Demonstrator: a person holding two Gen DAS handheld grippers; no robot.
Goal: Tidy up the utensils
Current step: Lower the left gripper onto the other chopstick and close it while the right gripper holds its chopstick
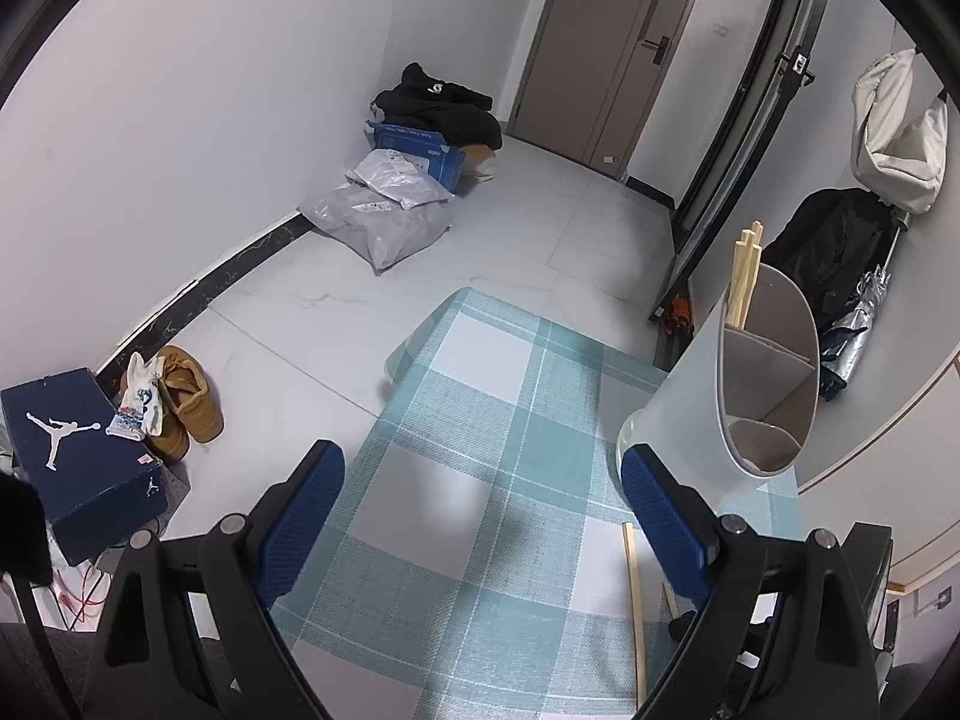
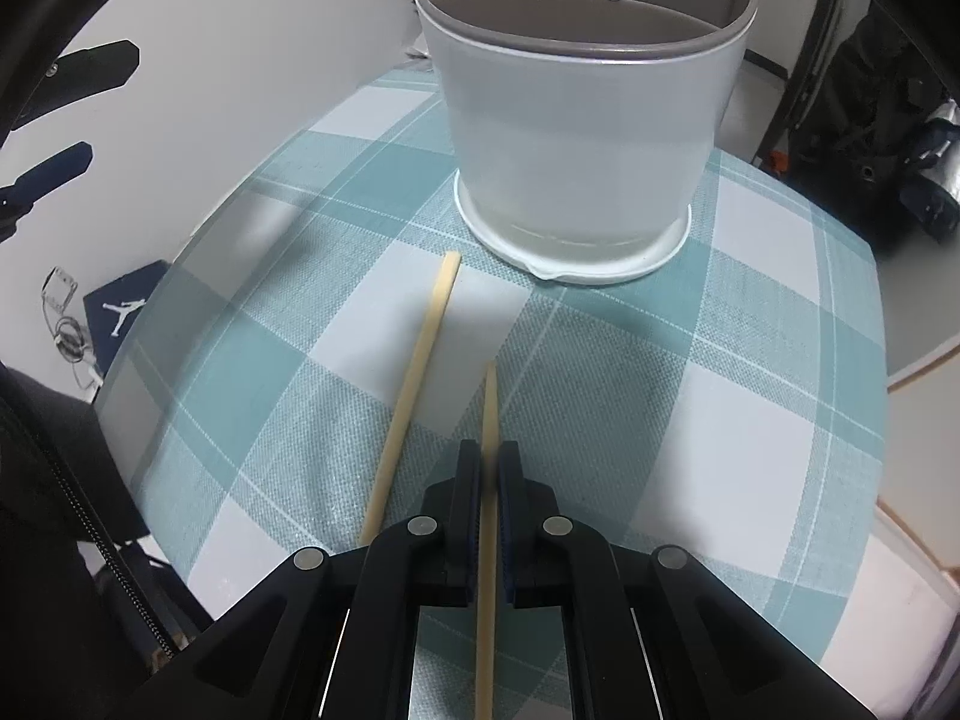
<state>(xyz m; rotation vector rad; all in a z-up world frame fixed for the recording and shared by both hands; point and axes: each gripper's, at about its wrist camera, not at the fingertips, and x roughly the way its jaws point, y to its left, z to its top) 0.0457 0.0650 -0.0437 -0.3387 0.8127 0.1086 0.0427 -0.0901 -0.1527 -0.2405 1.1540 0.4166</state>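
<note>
— Right hand-held gripper (image 2: 489,474)?

— Jaws closed on a chopstick (image 2: 487,540). The stick runs lengthwise between the blue pads, its tip poking out ahead of the fingertips and pointing toward the holder (image 2: 576,132). Whether the stick is lifted or resting on the cloth, I cannot tell.

— Second stick?

— One loose chopstick (image 2: 414,384) lies flat on the worktop (image 2: 750,420), just to the left of that gripper, angled so its far end comes near the holder's base without touching it. It is apart from the gripped one.

— The holder itself?

— White, round, upright on a saucer-like base, straight ahead of the right gripper. Grey dividers split the inside into compartments. From the left wrist view, the holder (image 1: 690,396) has a bundle of chopsticks (image 1: 744,276) standing in the far compartment, ends well above the rim. The near compartments show nothing that I can make out.

— Left hand-held gripper (image 1: 480,516)?

— Wide open, holding nothing. It hangs over the checked cloth, with the holder just beyond its right finger (image 1: 666,522). The two sticks show partly behind that same finger, low and to the right.

— Surroundings?

— On the floor to the left of the left gripper: a shoebox (image 1: 78,456) and brown shoes (image 1: 186,402). Farther ahead, parcel bags (image 1: 384,216) by the wall, and a door (image 1: 606,48).
</note>
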